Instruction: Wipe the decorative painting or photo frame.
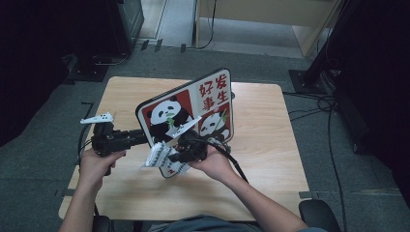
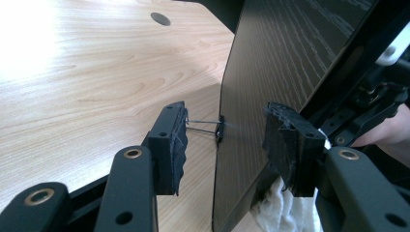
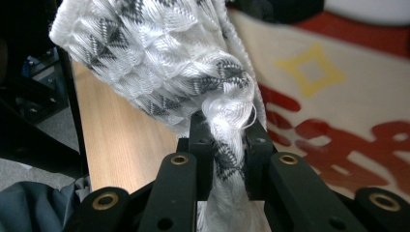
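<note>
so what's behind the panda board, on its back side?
The panda board has a dark wood-grain back, seen in the left gripper view, with a small wire hanger on it. The left tongs straddle its edge, open. The cloth peeks out below; the rest is hidden.

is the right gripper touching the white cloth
Touching: in the right gripper view, the right gripper has both jaws pinched shut on a bunched fold of the white cloth.
</note>
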